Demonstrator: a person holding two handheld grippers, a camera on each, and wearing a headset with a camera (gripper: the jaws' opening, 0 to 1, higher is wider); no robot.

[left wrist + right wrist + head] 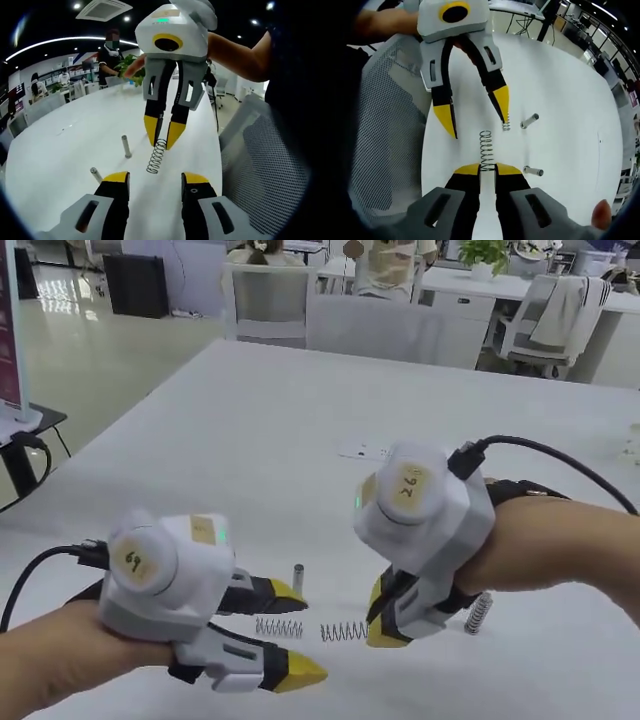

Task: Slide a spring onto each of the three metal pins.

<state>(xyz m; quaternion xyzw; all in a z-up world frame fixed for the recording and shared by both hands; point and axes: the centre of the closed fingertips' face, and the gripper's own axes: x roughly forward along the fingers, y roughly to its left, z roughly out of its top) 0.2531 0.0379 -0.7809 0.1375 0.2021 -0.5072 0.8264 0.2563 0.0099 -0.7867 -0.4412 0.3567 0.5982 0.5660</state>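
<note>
My right gripper [385, 628] [487, 171] is shut on one end of a thin wire spring [486, 147] [345, 631], which sticks out toward my left gripper. In the left gripper view the right gripper [164, 137] comes in from above with that spring [156, 156] hanging from its tips. My left gripper [298, 632] [156, 179] faces it, open, holding nothing. A second spring [278, 627] [506, 125] lies on the table between the left jaws. Two short metal pins [126, 146] [95, 173] stand just beside them. A third spring [480, 612] lies by the right wrist.
The work sits near the front edge of a large white table [300, 440]. A small white card [362, 450] lies farther back. A mesh chair [270, 150] stands beside the table. Desks, chairs and people fill the room behind.
</note>
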